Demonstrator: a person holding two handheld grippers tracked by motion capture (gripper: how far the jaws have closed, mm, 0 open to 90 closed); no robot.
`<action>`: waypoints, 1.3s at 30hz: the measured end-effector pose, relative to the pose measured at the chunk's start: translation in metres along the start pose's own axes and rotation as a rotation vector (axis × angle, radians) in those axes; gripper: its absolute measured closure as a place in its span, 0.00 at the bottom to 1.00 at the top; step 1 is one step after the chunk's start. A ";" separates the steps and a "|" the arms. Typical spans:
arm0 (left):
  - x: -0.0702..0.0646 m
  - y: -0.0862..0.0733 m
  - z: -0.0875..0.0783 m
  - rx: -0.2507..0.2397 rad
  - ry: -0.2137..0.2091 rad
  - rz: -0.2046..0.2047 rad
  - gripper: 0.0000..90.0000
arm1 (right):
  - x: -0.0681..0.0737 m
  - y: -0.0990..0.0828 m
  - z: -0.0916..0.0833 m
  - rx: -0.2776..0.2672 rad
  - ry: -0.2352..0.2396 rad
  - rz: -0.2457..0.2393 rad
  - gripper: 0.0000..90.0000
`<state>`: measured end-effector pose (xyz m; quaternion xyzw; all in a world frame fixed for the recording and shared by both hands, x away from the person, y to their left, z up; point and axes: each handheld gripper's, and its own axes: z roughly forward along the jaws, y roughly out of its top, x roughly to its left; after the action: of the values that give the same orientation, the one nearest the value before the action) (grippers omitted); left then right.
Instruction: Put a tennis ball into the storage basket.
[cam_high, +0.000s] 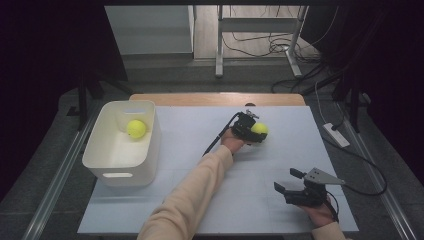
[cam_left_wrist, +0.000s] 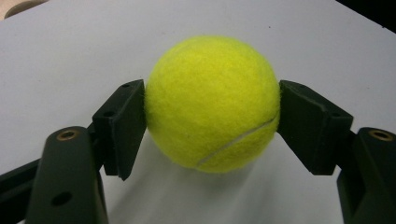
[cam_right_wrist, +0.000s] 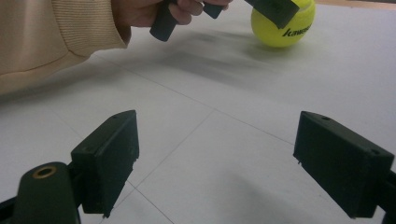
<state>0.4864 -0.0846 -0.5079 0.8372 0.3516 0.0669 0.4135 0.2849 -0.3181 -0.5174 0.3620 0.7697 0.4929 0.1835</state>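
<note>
A yellow tennis ball (cam_high: 260, 128) rests on the white table (cam_high: 200, 165) right of centre. My left gripper (cam_high: 254, 131) is shut on it, and in the left gripper view both black pads press the sides of the ball (cam_left_wrist: 212, 100). The right gripper view shows the same ball (cam_right_wrist: 282, 25) farther off, with a left jaw over its top. Near the front right of the table my right gripper (cam_high: 286, 181) stands open, nothing between its jaws (cam_right_wrist: 224, 154). A second yellow ball (cam_high: 136, 128) lies inside the white bin (cam_high: 150, 150).
The white bin with a handle slot stands at the table's left side. The person's cream sleeve (cam_high: 195, 190) reaches diagonally across the middle. Cables trail from both grippers. Beyond the far edge are a metal frame's legs (cam_high: 219, 45) and floor cables.
</note>
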 end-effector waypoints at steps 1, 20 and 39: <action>0.000 0.000 -0.002 -0.005 -0.006 0.002 0.31 | 0.000 0.000 0.000 0.000 0.000 0.000 0.16; 0.000 -0.003 -0.031 -0.039 -0.043 0.005 0.31 | 0.000 0.000 -0.001 0.000 -0.009 -0.004 0.16; 0.000 -0.017 -0.070 -0.079 -0.025 0.018 0.31 | 0.001 0.000 0.001 0.009 -0.015 -0.012 0.16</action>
<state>0.4491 -0.0324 -0.4750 0.8240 0.3360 0.0741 0.4501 0.2850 -0.3165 -0.5177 0.3618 0.7727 0.4856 0.1903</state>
